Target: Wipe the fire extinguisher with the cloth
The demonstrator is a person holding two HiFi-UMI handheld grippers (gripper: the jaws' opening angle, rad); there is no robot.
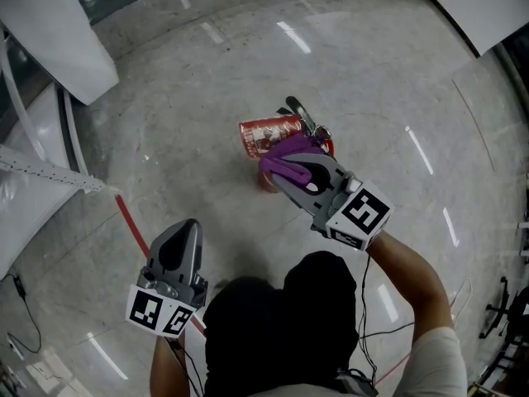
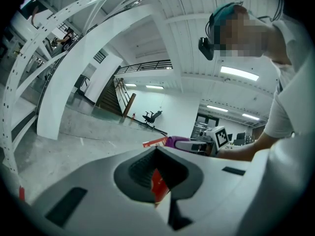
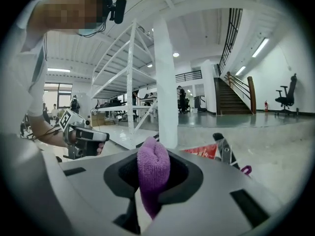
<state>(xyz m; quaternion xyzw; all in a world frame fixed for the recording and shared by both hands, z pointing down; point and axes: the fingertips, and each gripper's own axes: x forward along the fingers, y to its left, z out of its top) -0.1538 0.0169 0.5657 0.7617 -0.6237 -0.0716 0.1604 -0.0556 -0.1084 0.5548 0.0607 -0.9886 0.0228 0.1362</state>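
Extinguisher [image 1: 269, 135] lies sideways, valve toward my right; right claw [image 1: 283, 177] clamps cloth [image 1: 285, 150] against it, left claw [image 1: 187, 230] closed, empty.

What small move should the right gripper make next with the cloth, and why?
Probably lower the right gripper a little so the purple cloth presses on the red fire extinguisher, then stroke along it. Its fingers are shut on the cloth, which sits just over the body in the head view; contact cannot be confirmed.

Head view: overhead, steeply down onto floor [image 1: 372, 81].
Gripper views: low, near the floor, facing each other.
Shared: fire extinguisher [image 1: 269, 132].
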